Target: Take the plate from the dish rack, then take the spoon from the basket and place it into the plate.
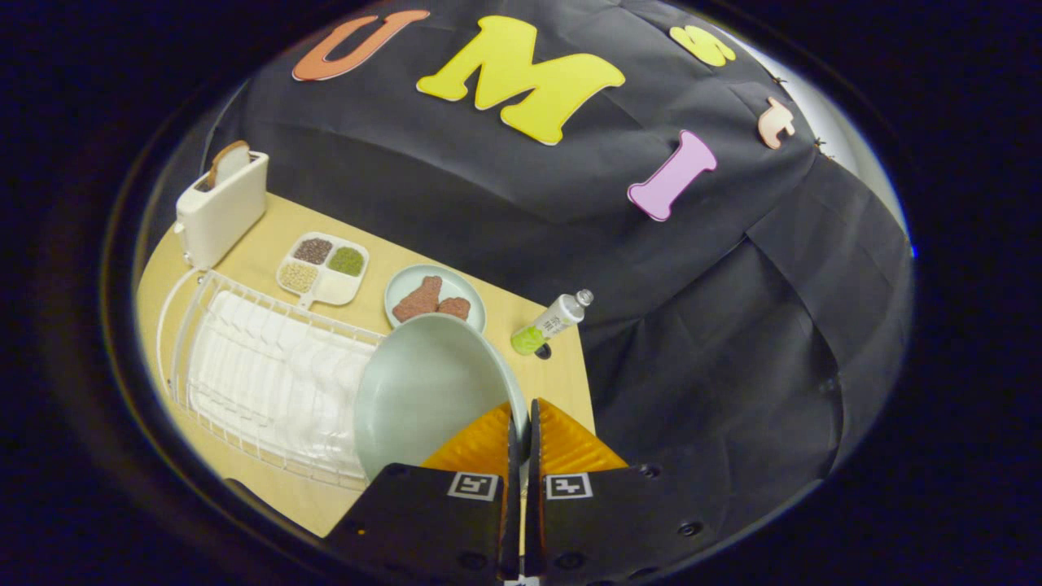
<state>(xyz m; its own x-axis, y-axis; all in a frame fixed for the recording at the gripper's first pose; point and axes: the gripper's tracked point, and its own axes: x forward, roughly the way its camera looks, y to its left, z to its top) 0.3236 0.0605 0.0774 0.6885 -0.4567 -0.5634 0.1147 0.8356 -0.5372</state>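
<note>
The gripper [522,423] has its fingers pinched on the rim of the pale green plate [423,391], lifted beside the dish rack [269,374]; setting down and the spoon step remain.

**Occlusions and unresolved detail, gripper view**

Plate [423,391]: near rim hidden between and behind the gripper [523,423] fingers, so the contact patch is not visible. The plate covers the right end of the dish rack [269,382], whose near-left corner is cut off at the view's edge. Bottle [552,322]: label too small to read; a dark spot at its base cannot be identified. Divided tray [323,268]: grain contents too small to tell. Toaster [221,207]: left side distorted, controls unresolved.
</note>
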